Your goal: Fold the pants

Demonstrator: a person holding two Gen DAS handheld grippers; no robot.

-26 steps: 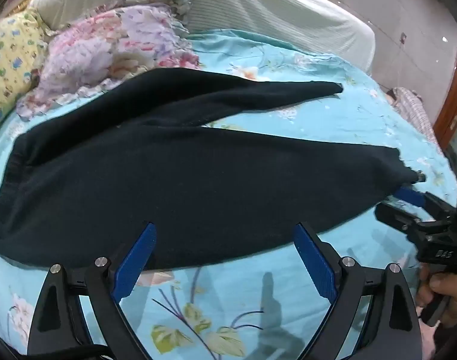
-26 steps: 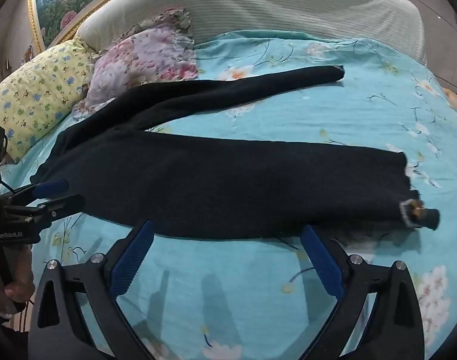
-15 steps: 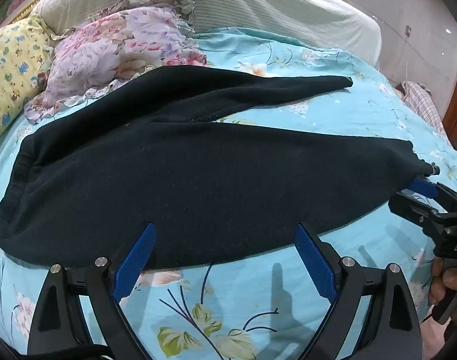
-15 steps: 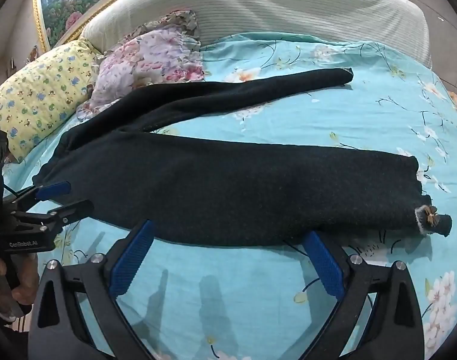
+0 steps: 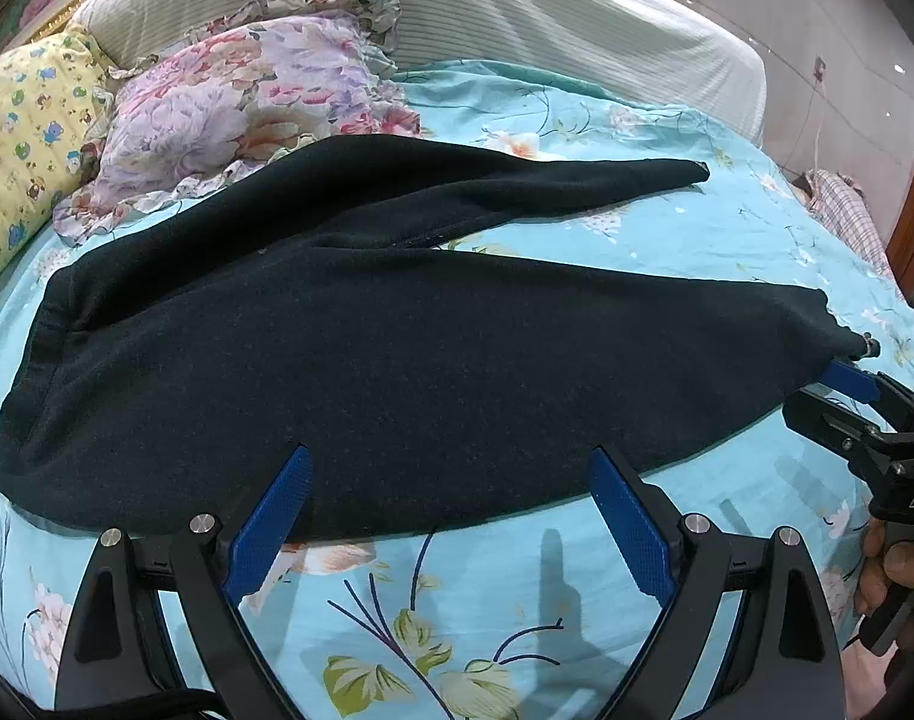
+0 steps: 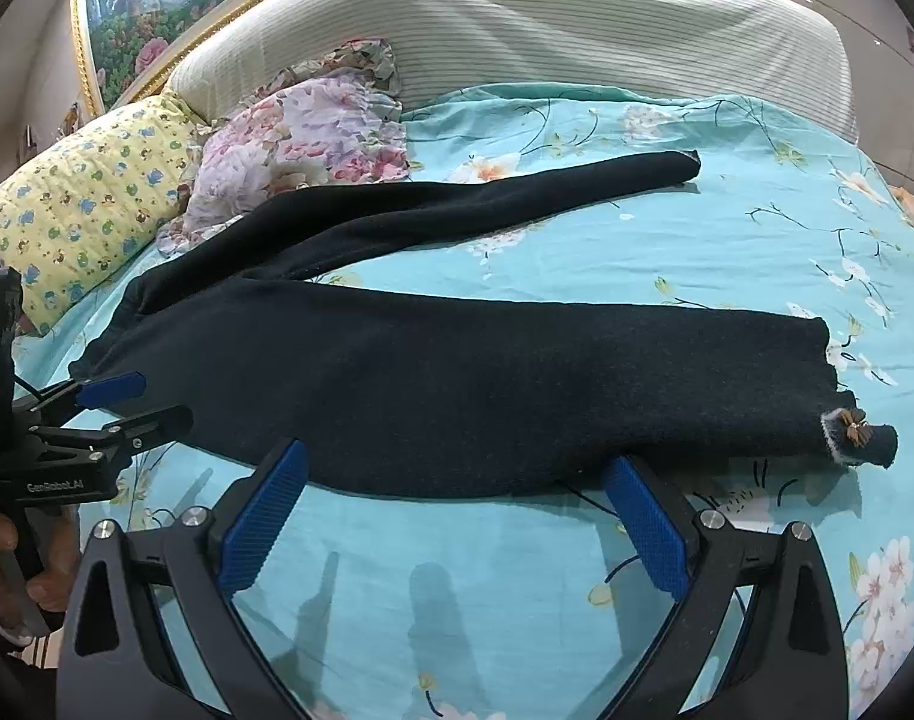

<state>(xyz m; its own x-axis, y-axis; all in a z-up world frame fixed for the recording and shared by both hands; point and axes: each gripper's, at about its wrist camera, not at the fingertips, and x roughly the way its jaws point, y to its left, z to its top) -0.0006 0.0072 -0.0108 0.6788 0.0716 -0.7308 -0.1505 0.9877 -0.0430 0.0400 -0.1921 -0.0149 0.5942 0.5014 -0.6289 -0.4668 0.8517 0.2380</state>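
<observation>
Black pants [image 5: 396,348] lie spread flat on the turquoise floral bed sheet, waistband at the left, the two legs splayed to the right. They also show in the right wrist view [image 6: 457,372], with a small bow on a cuff tab [image 6: 856,423]. My left gripper [image 5: 450,510] is open at the near edge of the pants by the waist end. My right gripper [image 6: 457,504] is open at the near edge of the near leg, close to the cuff. Each gripper shows in the other's view, the right one [image 5: 841,402] and the left one [image 6: 126,405]; both look open and empty.
A floral pillow [image 5: 246,96] and a yellow patterned pillow [image 5: 18,138] lie at the head of the bed, the floral one touching the far pant leg. A striped headboard [image 6: 517,24] stands behind. The bed sheet [image 6: 727,240] stretches out to the right.
Both grippers have moved closer to the pants' near edge. The pants lie as before.
</observation>
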